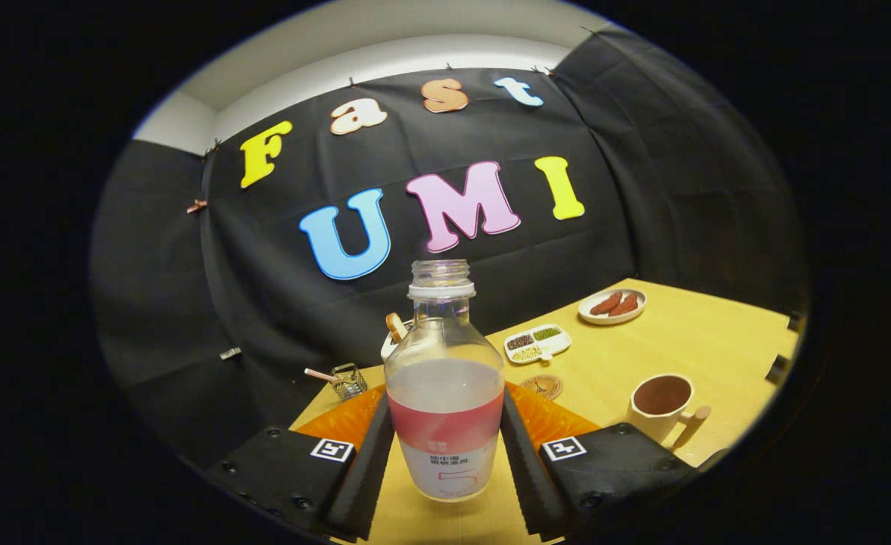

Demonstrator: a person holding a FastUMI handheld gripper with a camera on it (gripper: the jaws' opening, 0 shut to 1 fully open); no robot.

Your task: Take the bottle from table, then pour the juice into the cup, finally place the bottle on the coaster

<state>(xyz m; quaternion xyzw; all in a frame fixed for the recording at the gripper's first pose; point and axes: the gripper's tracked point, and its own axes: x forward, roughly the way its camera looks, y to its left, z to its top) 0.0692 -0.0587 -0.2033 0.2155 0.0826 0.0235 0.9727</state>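
Note:
A clear plastic bottle (445, 393) without a cap stands upright between my two fingers, holding pale juice up to about its middle and wearing a red and white label. My gripper (446, 446) is shut on the bottle, with both pads pressing on its lower sides. A cream cup (661, 405) with a wooden handle sits on the yellow table (702, 341), to the right of and beyond the right finger; its inside looks dark. A small round brown coaster (542, 386) lies on the table between the bottle and the cup, a little farther back.
Beyond the coaster is a white divided dish (537, 343) of beans, and farther right a plate (612, 304) with brown food. A small wire holder (348, 381) stands at the table's left back edge. A white dish (394, 337) is partly hidden behind the bottle.

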